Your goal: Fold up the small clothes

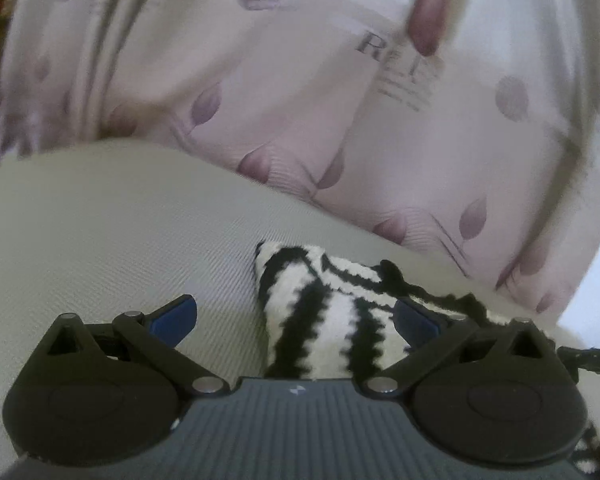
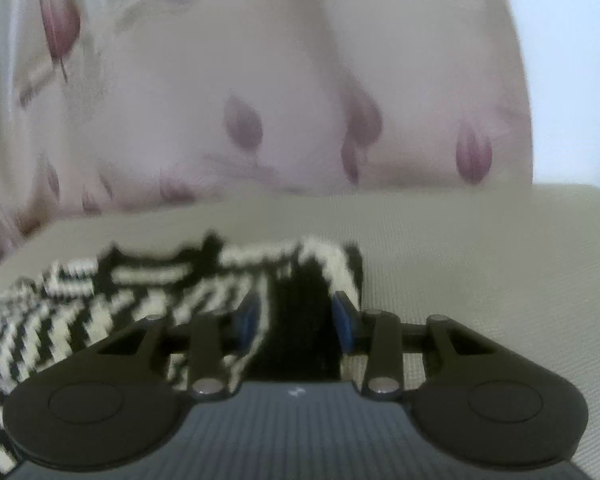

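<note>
A small black-and-white zebra-striped knit garment (image 1: 332, 312) lies on a beige ribbed mat (image 1: 112, 232). My left gripper (image 1: 296, 320) is open, its blue pads wide apart, with a corner of the garment lying between them. In the right wrist view the same garment (image 2: 148, 292) is blurred and bunched. My right gripper (image 2: 298, 320) has its blue pads partly closed around a raised black-and-white fold of the garment; the pads touch the cloth on both sides.
Behind the mat (image 2: 480, 248) is a pale pink bedsheet (image 1: 300, 92) with purple leaf prints and grey lettering. The sheet also fills the upper part of the right wrist view (image 2: 280, 80). The mat's far edge runs across both views.
</note>
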The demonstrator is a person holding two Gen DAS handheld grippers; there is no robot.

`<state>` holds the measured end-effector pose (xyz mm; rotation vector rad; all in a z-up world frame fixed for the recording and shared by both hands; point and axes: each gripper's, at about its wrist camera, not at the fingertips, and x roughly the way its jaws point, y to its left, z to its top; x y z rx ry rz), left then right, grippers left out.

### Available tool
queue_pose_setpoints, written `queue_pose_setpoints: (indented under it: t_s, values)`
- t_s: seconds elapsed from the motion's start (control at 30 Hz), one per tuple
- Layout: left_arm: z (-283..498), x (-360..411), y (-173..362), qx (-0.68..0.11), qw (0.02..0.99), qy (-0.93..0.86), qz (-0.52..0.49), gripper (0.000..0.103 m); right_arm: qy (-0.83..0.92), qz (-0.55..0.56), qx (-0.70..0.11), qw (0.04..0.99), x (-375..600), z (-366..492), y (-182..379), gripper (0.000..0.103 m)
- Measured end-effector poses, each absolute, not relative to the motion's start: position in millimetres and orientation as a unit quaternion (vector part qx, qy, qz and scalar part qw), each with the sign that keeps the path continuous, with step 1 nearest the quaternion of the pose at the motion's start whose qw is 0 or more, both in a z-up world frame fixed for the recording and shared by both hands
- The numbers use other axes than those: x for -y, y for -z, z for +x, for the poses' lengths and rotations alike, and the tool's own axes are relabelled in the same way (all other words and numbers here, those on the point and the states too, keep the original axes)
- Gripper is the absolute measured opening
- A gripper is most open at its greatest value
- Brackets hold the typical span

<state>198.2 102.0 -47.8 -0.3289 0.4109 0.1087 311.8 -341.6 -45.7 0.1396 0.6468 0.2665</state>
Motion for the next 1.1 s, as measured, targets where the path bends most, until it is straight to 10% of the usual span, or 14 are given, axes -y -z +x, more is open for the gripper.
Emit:
queue_pose_setpoints:
  t_s: [0.27, 0.33, 0.53, 0.77, 0.83, 0.9, 1.03, 1.1]
  values:
    - [299, -117, 41, -0.331, 0.94, -0.033, -0.075, 0.086, -0.153, 0.017, -0.322, 0.934, 336, 291, 52, 0.013]
    - [317, -118, 51, -0.368, 0.927, -0.011, -0.07, 0.037, -0.151, 0.025, -0.327, 0.933, 342, 288, 57, 0.013]
    - [317, -141, 49, -0.3, 0.942, -0.115, -0.101, 0.0, -0.158, 0.05, -0.332, 0.929, 348, 290, 60, 0.012]
    - [286, -157, 42, -0.278, 0.948, -0.05, -0.147, 0.003, -0.167, 0.114, -0.344, 0.917, 363, 289, 56, 0.014]
    - [267, -148, 32, -0.29, 0.945, -0.013, -0.148, 0.064, -0.158, 0.116, -0.329, 0.924, 370, 276, 45, 0.015]
    - [242, -137, 27, -0.32, 0.937, 0.013, -0.137, 0.101, -0.159, 0.12, -0.327, 0.924, 380, 257, 36, 0.019]
    - [172, -118, 24, -0.343, 0.935, 0.055, -0.066, 0.103, -0.187, 0.118, -0.35, 0.911, 404, 194, 32, 0.09]
    - [134, -119, 28, -0.356, 0.929, 0.074, -0.071, 0.103, -0.192, 0.096, -0.37, 0.904, 409, 160, 37, 0.091]
